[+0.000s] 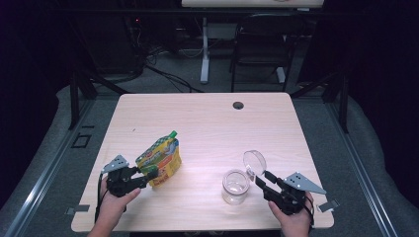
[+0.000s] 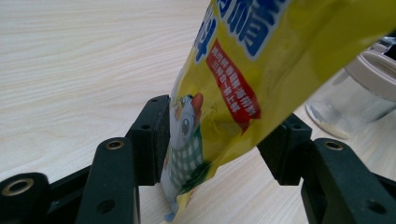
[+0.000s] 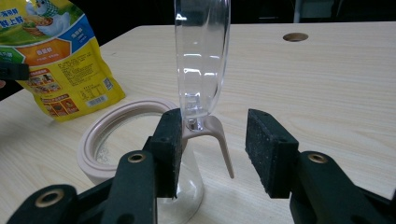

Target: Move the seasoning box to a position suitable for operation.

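Observation:
A yellow spouted pouch (image 1: 159,158) with a green cap stands tilted on the table at the left. My left gripper (image 1: 148,174) is at its lower edge. In the left gripper view the pouch (image 2: 243,70) rises between the spread jaws of that gripper (image 2: 222,133), leaning by the left pad. A clear glass jar (image 1: 235,186) with a beige rim stands at the right, its round clear lid (image 1: 254,162) flipped up. My right gripper (image 1: 264,177) is just right of the jar. In the right gripper view the upright lid (image 3: 201,56) sits between the open jaws (image 3: 215,140), with a gap on the right side.
The light wooden table (image 1: 207,123) has a round cable hole (image 1: 238,105) near its far edge. A dark chair (image 1: 262,44) and a desk leg stand beyond the table. The pouch (image 3: 60,60) also appears left of the jar rim (image 3: 93,135).

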`<action>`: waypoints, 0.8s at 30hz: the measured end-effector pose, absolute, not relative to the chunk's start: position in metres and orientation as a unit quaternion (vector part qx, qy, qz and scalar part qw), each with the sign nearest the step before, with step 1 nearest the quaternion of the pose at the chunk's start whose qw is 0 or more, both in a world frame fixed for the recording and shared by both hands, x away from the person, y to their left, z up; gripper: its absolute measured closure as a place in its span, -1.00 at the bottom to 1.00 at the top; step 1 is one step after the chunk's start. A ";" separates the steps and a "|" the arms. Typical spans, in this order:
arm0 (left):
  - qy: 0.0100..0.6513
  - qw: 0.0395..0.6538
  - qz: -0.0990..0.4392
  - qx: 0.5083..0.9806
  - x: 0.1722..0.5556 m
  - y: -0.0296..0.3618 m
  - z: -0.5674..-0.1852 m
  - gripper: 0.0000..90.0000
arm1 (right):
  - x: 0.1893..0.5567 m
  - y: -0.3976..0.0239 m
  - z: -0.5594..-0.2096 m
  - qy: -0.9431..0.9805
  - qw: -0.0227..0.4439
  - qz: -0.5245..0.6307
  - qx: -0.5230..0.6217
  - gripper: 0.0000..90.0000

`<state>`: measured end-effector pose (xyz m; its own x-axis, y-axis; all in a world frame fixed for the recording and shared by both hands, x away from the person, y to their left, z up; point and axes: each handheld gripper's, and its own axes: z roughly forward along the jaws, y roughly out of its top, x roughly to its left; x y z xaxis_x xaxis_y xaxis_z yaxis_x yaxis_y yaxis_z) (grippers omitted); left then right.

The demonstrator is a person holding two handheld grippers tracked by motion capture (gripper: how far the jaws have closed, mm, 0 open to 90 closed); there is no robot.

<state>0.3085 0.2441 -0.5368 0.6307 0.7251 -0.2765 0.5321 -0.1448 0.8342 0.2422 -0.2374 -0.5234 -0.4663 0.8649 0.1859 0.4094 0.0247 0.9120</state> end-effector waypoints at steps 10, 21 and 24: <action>0.427 0.493 0.084 0.753 0.319 0.236 -0.547 -0.06 | 0.242 -0.238 -0.523 0.682 0.218 0.518 0.468 0.25; 0.428 0.486 0.081 0.758 0.326 0.229 -0.556 -0.14 | 0.240 -0.239 -0.524 0.680 0.220 0.519 0.469 0.24; 0.431 0.485 0.078 0.757 0.327 0.227 -0.560 -0.14 | 0.240 -0.239 -0.524 0.680 0.220 0.519 0.469 0.24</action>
<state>0.3275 0.2274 -0.5603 0.6166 0.7280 -0.2996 0.5760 -0.1578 0.8021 0.2404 -0.2392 -0.5236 -0.4631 0.8663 0.1874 0.4091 0.0213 0.9122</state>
